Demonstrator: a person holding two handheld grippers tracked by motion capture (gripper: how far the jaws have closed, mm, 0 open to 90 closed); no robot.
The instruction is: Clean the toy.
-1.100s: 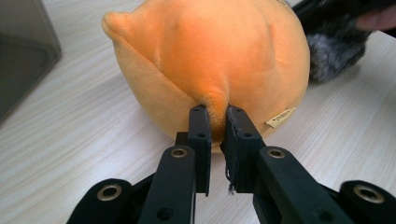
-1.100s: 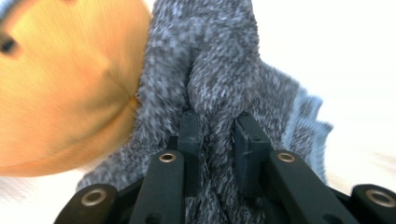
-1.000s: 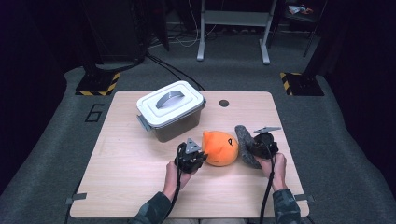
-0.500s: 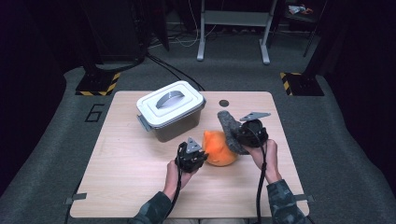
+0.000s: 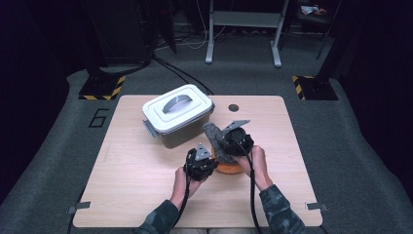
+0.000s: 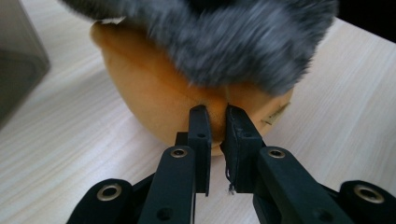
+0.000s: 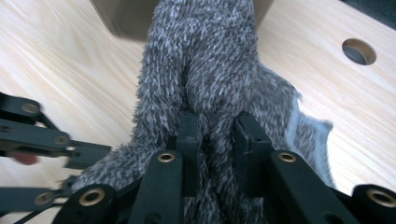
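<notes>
1. Two forearms in camouflage sleeves come in from the near edge of the tabletop [image 5: 122,185], each hand holding a gripper.
2. The left gripper [image 6: 217,114] is clenched on the near edge of an orange cloth thing [image 6: 154,93], its jaws pinching a fold of the fabric; in the high view this gripper [image 5: 207,158] sits just left of the orange thing [image 5: 229,168].
3. The right gripper [image 7: 215,121] grips a grey fuzzy cloth [image 7: 205,60], with the pile bunched between its jaws; in the high view this gripper [image 5: 226,141] holds the grey cloth [image 5: 214,139] over the orange thing.
4. Behind them, a grey bin [image 5: 178,117] with a white lid stands near the middle of the tabletop, and the grey cloth reaches close to its right side.
5. Farther back, a small round hole [image 5: 234,107] marks the tabletop.
</notes>
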